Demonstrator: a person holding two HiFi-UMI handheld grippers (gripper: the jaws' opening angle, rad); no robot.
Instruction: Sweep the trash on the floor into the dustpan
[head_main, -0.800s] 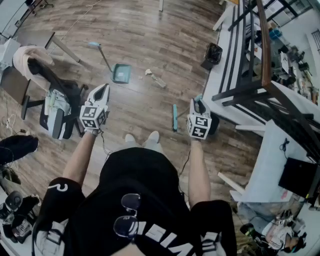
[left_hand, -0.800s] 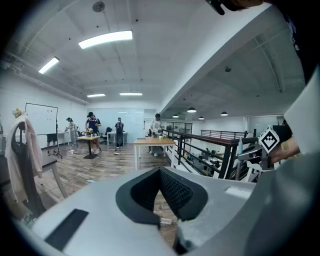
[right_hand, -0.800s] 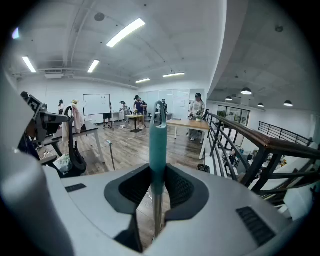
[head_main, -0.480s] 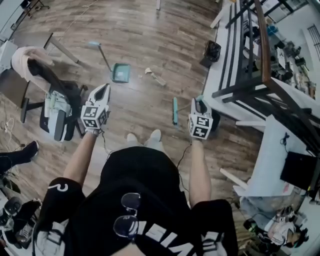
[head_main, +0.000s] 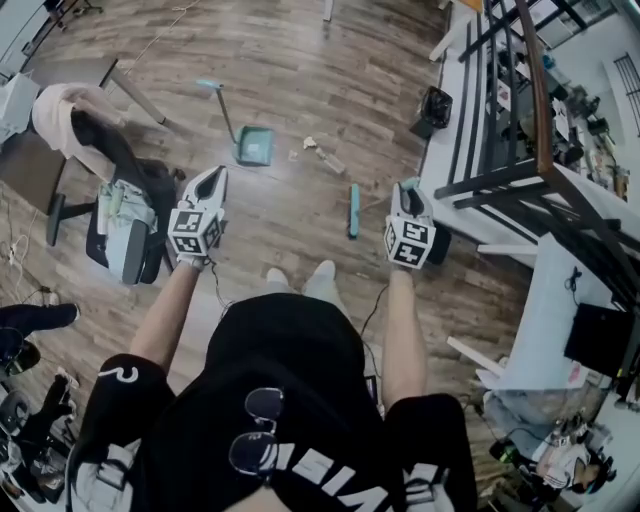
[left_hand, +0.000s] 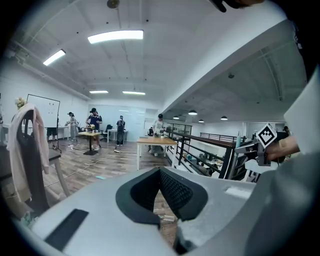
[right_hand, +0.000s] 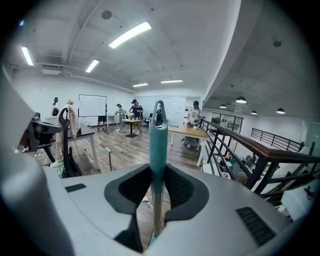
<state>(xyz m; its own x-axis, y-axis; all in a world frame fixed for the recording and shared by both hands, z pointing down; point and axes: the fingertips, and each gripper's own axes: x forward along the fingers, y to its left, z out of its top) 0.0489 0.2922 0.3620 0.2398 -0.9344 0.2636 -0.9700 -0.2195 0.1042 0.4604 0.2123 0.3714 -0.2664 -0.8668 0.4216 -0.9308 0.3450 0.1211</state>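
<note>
left gripper (left_hand: 161, 199): fingers together, empty | right gripper (right_hand: 156, 200): fingers clamp teal broom handle (right_hand: 158, 145) | shirt lettering (head_main: 330, 468): cut off, unreadable

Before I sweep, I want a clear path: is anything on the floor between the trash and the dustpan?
Nothing visible does: only bare wood floor lies between the trash and the dustpan.

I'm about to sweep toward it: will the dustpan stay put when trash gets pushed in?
Probably not: the dustpan stands free on smooth wood floor, nothing holding it, so it may slide. Its tall handle likely makes it apt to tip. It looks like light plastic.
</note>
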